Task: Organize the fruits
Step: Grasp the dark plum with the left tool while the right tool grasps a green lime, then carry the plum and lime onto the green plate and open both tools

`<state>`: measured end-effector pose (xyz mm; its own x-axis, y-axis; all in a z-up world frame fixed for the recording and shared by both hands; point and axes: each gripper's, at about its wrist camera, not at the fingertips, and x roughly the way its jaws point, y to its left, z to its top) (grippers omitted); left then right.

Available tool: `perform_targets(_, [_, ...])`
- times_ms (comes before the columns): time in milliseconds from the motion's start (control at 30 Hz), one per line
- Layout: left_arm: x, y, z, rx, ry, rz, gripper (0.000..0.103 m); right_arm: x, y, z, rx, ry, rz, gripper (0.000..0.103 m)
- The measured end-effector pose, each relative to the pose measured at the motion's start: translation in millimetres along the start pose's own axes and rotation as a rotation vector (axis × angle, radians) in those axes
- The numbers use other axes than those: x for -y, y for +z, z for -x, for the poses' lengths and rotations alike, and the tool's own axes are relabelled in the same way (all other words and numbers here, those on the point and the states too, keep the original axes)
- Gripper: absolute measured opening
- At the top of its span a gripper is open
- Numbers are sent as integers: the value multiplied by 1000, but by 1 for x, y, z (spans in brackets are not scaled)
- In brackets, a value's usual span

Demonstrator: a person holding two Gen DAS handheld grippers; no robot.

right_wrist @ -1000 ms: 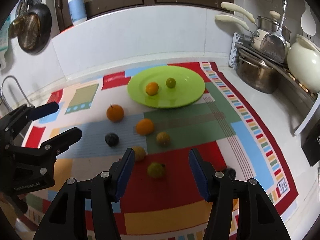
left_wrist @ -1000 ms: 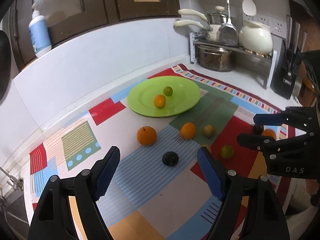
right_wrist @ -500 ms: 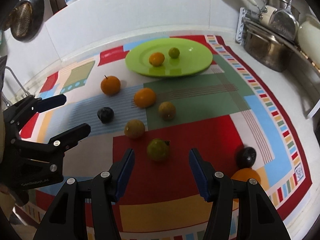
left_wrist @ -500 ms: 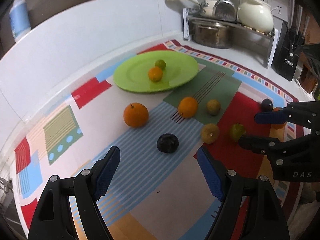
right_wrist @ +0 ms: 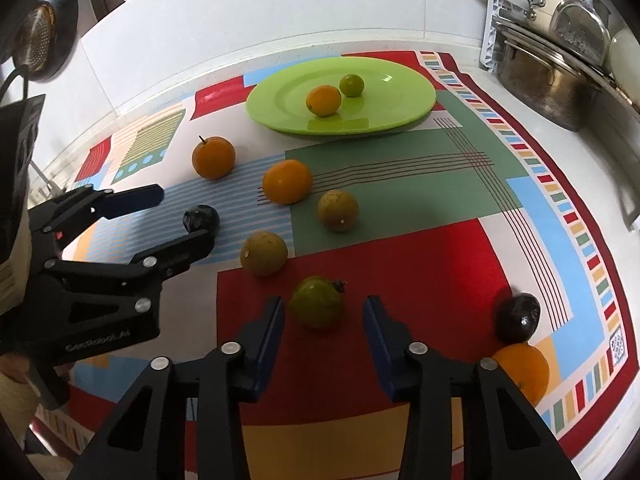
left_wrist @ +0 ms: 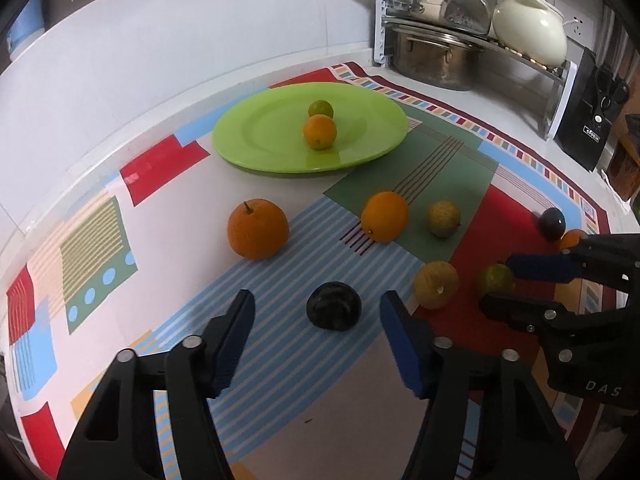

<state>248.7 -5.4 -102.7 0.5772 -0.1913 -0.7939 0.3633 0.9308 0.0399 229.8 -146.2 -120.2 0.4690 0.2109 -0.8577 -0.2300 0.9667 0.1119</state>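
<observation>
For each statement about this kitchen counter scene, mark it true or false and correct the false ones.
1. Two fruits lie on the green plate. True.
2. The left gripper frames a dark fruit. True.
3. The right gripper grips an orange. False: a green fruit sits between its jaws, untouched.
4. The plate holds a dark fruit. False: one orange fruit and one small green one.

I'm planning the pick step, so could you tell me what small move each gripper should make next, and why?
Probably ease both down a little more and finish closing. The left gripper, whose jaws have just been closing, brackets the dark fruit without touching it; the right gripper, also closing, brackets the green fruit, still with gaps. Both fruits lie on the mat, not the green plate.
</observation>
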Motion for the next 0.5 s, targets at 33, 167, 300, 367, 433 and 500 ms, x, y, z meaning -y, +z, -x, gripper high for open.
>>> perform_targets(33, [0, 0, -1, -1, -2, 2, 57, 0, 0, -1, -1, 2, 0, 37])
perform_targets(167, [2, 0, -7, -18, -24, 2, 43, 0, 1, -2, -4, 12, 1, 31])
perform_targets(300, [4, 0, -9, -32, -47, 3, 33, -1, 1, -2, -2, 13, 6, 30])
perform_targets(367, [5, -1, -9, -31, -48, 0, 30, 0, 0, -1, -1, 16, 5, 30])
perform_targets(433, [6, -1, -8, -28, -44, -5, 29, 0, 1, -1, -1, 18, 3, 30])
perform_targets(500, [6, -1, -7, -27, -48, -2, 29, 0, 1, -1, 4, 17, 1, 30])
